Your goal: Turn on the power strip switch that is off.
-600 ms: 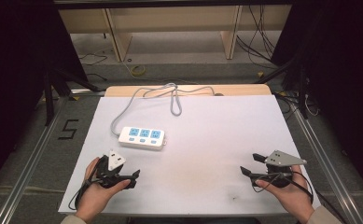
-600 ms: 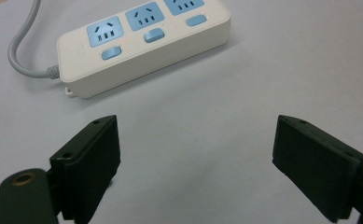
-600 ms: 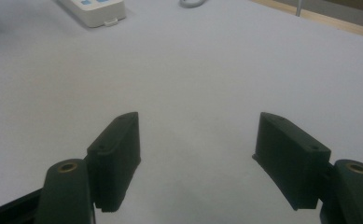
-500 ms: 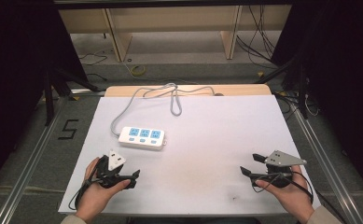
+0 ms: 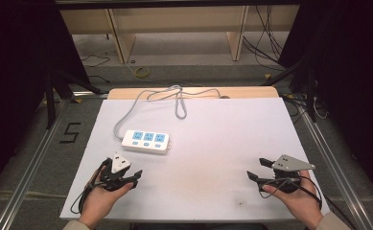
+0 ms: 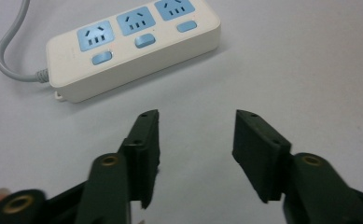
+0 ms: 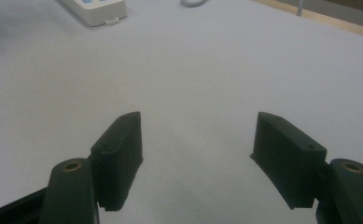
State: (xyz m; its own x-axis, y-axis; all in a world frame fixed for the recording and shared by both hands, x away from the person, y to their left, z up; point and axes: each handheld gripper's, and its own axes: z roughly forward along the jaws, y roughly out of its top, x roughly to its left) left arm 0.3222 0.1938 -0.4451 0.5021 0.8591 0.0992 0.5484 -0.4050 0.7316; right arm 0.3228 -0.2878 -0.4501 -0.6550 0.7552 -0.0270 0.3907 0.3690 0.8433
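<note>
A white power strip with three blue sockets lies on the left half of the white table top, and its grey cable runs to the far edge. My left gripper rests low at the near left, just short of the strip, open with nothing between its jaws. In the left gripper view the power strip lies ahead of the open left gripper. My right gripper sits at the near right, also open and empty. The right gripper view has the open right gripper over bare table, with the power strip's end far off.
A wooden board edge shows behind the table top. Metal rails run along both sides on the floor, and loose cables lie beyond the table. A faint smudge marks the near right of the surface.
</note>
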